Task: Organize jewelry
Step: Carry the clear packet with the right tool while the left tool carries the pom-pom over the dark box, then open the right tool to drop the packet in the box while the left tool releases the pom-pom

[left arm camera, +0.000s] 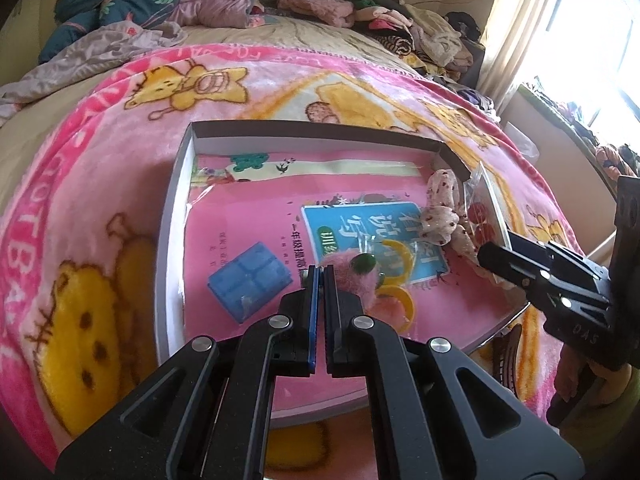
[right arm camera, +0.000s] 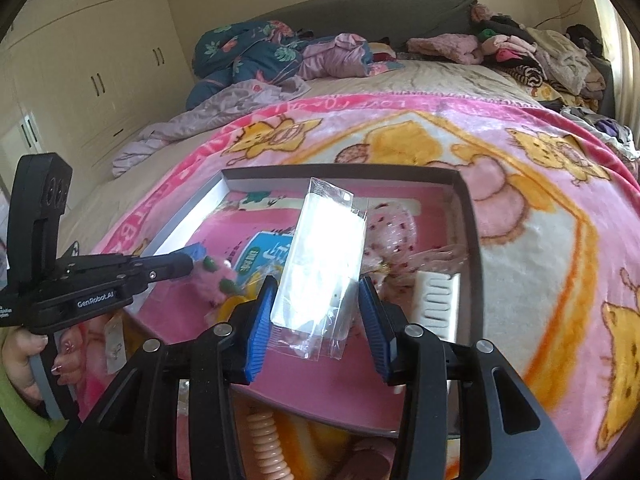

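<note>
My left fingers (left arm camera: 319, 276) are pressed together with only a thin slit between the pads, their tips at the fuzzy pink hair piece (left arm camera: 358, 280) with green beads that lies in the box (left arm camera: 170, 216); I cannot tell whether a tuft of it is caught between them. My right fingers (right arm camera: 316, 308) are spread wide, and the clear plastic packet (right arm camera: 320, 264) stands tilted between the two blue pads, loose, neither pad closed on it. The box sits on the pink cartoon blanket (left arm camera: 72, 208) on the bed, and it already holds a blue compartment case (left arm camera: 250, 280), a yellow curved clip (left arm camera: 400, 300), a speckled scrunchie (left arm camera: 444, 208) and, seen from the right wrist, a white comb (right arm camera: 436, 300) by the right wall. I judge the step in hand to be dropping the packet into the box while the left side deals with the pink piece. Next, the right fingers need to draw back and clear of the packet so it settles flat without catching on a pad. A coiled peach hair tie (right arm camera: 266, 446) lies outside the near edge of the box and looks like the next thing to fetch.
</note>
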The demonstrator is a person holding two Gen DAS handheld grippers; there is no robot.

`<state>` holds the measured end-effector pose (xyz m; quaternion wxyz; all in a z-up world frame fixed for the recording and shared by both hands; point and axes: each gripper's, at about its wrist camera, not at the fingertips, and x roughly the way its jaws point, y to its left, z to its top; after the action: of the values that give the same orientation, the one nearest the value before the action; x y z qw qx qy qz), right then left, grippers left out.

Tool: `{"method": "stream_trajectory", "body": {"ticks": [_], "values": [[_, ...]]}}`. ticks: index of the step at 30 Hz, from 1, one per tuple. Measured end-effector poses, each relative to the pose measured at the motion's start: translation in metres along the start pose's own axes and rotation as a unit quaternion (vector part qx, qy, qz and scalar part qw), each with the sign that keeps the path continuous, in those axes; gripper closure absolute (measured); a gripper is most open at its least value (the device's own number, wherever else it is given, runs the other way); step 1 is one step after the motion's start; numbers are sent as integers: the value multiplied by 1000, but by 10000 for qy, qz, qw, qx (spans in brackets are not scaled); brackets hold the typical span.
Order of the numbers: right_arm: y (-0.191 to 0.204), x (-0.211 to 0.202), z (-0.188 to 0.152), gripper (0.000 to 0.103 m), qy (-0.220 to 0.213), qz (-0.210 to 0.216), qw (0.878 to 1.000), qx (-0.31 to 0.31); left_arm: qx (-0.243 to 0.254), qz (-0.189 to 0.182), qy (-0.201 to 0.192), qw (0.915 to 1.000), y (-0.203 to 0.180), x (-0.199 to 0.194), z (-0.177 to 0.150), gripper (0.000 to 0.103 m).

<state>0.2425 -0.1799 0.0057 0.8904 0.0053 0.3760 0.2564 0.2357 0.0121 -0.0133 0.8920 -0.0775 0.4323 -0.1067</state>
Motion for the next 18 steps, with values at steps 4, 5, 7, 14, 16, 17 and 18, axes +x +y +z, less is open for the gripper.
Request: {"method": "stream_trajectory", "body": {"ticks": [4,5,7,14,16,17,18], "values": [[5,8,-2,63,120,21,9999,-59,-37,36,1,10000,6,0,-2,103],[6,10,-3,63,149,20,9999,-63,-61,50,2,10000,8,0,-2,103],[8,14,-5,63,213,18,9997,-82,-107,59,-2,9999,11,0,-3,103],[16,25,-11,63,342,42,9993,-111,-145,85,-8,9999,18,-3,-6,103],[17,27,-12,63,369,63,9992,-110,-137,101,-10,9999,19,-4,-7,103],[18,28,-13,63,382,65,9992,-119,-138,105,-9,9998,20,-4,-8,103],[19,29,-13,62,403,79,9991,-118,-145,101,-9,9998,20,-5,-9,103]]}}
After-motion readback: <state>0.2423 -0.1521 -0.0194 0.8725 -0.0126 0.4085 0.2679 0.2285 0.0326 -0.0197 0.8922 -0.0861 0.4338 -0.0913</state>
